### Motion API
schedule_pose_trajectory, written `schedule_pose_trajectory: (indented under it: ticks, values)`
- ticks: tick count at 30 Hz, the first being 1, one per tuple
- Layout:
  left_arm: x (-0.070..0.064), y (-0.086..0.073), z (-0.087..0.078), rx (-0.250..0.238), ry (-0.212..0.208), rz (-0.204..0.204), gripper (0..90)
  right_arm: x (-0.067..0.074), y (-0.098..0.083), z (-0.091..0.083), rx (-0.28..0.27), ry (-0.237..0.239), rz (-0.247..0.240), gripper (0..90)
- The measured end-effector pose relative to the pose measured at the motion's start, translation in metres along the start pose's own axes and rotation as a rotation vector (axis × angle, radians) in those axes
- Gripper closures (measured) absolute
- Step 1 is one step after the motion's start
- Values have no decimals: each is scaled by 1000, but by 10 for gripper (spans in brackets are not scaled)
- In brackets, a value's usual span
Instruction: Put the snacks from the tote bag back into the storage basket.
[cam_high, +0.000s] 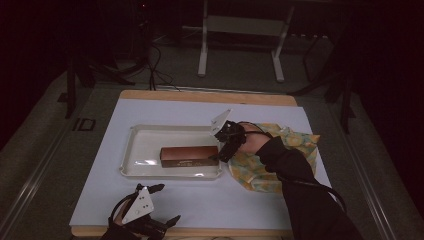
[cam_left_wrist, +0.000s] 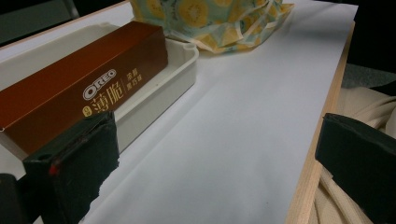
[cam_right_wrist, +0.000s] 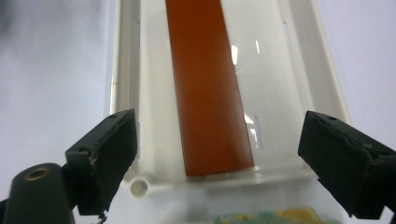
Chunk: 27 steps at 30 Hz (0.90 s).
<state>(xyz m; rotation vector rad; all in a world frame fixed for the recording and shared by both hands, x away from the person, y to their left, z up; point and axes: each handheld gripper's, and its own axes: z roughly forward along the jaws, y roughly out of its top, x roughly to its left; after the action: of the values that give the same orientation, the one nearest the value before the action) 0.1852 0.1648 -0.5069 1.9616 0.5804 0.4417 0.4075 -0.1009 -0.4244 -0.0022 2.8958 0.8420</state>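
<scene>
A brown Oreo box (cam_high: 189, 156) lies lengthwise in a white tray (cam_high: 131, 150) at the middle of the table. My right gripper (cam_high: 220, 154) hovers over the box's right end, open, its jaws wide to either side. Seen from the right gripper view, the box (cam_right_wrist: 208, 93) runs away from the gripper (cam_right_wrist: 219, 158) inside the tray (cam_right_wrist: 126, 70), with neither pad touching it. My left gripper (cam_high: 167, 202) rests at the table's front edge, open and empty. From the left gripper view, the box (cam_left_wrist: 84, 79) sits in the tray (cam_left_wrist: 183, 60) beyond the gripper (cam_left_wrist: 215, 158).
A yellow patterned cloth (cam_high: 260, 172) lies crumpled right of the tray, under my right forearm, and appears as the cloth (cam_left_wrist: 219, 18) and cloth (cam_right_wrist: 266, 217). A white sheet (cam_high: 200, 200) covers the wooden board. Cream fabric (cam_left_wrist: 348, 112) hangs off the front edge. Metal stand legs (cam_high: 202, 55) stand behind the table.
</scene>
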Motion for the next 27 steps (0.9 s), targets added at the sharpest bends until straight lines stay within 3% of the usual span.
schedule_pose_trajectory:
  ticks: [2,7,16,27]
  values:
    - [0,0,0,2,2,1,0,0,-2,-3,-5,-8,2,106]
    - [1,0,1,6,1,1,0,-5,-15,-25,-43,-34,65,107]
    - [1,0,1,7,1,0,0,-9,-36,-63,-133,-126,151,137]
    - [0,0,2,10,3,-1,0,-1,-66,-83,-152,-133,215,146]
